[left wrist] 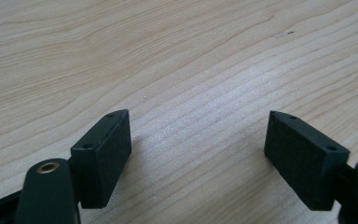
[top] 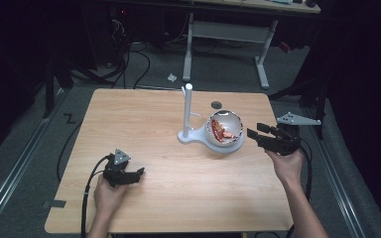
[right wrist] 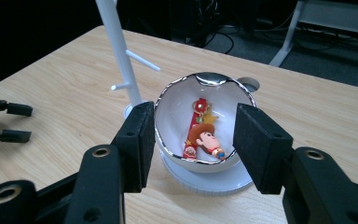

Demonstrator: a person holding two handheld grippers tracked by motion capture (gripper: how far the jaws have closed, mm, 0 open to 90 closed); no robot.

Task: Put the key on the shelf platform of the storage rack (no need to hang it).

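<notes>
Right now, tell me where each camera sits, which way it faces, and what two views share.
High view: above the person's side, looking forward and down on the table; both forearms, left gripper, right gripper.
Left gripper view: on the left gripper, facing bare tabletop; its open jaws.
Right gripper view: on the right gripper, facing the bowl; its open jaws.
Shared: high and right gripper views both show bowl and white stand.
</notes>
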